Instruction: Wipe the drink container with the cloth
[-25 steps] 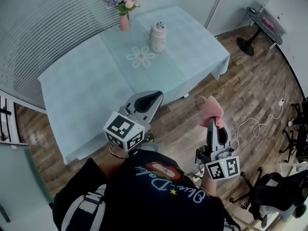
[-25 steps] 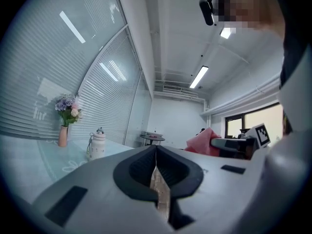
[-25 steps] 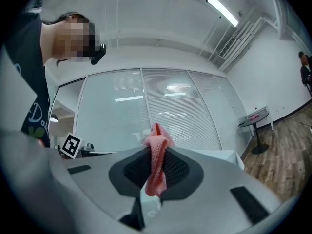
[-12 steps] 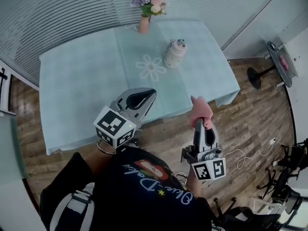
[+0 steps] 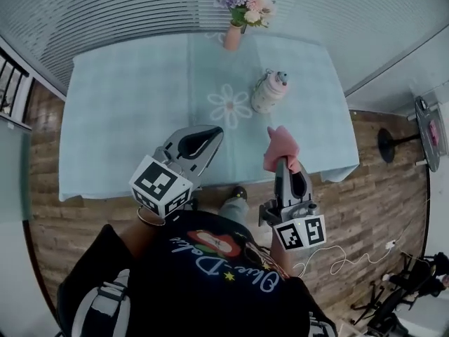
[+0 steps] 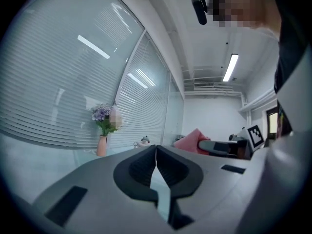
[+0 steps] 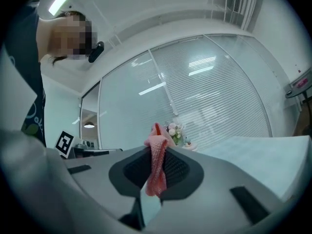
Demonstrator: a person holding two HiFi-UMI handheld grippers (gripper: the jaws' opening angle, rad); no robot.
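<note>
The drink container point(image 5: 269, 92), a pale bottle with a lid and small handle, stands upright on the table with a light blue cloth point(image 5: 133, 104), right of a daisy print. It shows small in the left gripper view point(image 6: 143, 142). My right gripper point(image 5: 280, 159) is shut on a pink cloth point(image 5: 279, 147), held near the table's front edge, below the container. The pink cloth point(image 7: 157, 165) hangs between the jaws in the right gripper view. My left gripper point(image 5: 210, 133) is shut and empty, over the front edge, left of the container.
A pink vase of flowers point(image 5: 240, 9) stands at the table's far edge, behind the container. Window blinds run behind the table. Wooden floor point(image 5: 386, 209) lies to the right, with a black round stand point(image 5: 424, 128) and a white cable point(image 5: 337, 262).
The view has swung so the table lies squarely ahead and closer. Both grippers have come nearer the table's front edge; the pink cloth is now just below the container.
</note>
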